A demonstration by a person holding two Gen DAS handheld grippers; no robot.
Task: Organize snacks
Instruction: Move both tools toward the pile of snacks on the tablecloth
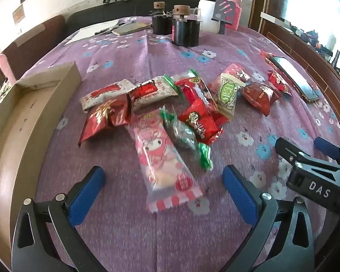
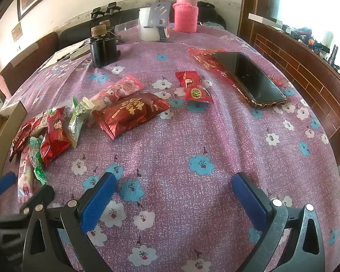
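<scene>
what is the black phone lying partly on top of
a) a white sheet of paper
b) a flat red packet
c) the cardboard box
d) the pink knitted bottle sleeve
b: in the right wrist view the phone rests across a flat red packet, whose red ends stick out beyond the phone on the purple flowered cloth.

I see the snack pile (image 1: 161,108) mid-table, wrappers overlapping: a long pink cartoon packet (image 1: 165,158) lying flat nearest me, a green-ended candy (image 1: 185,136) touching its right edge, red foil packs behind. A dark red pack (image 2: 131,113) and a small red sachet (image 2: 193,87) lie apart (both flat).
</scene>
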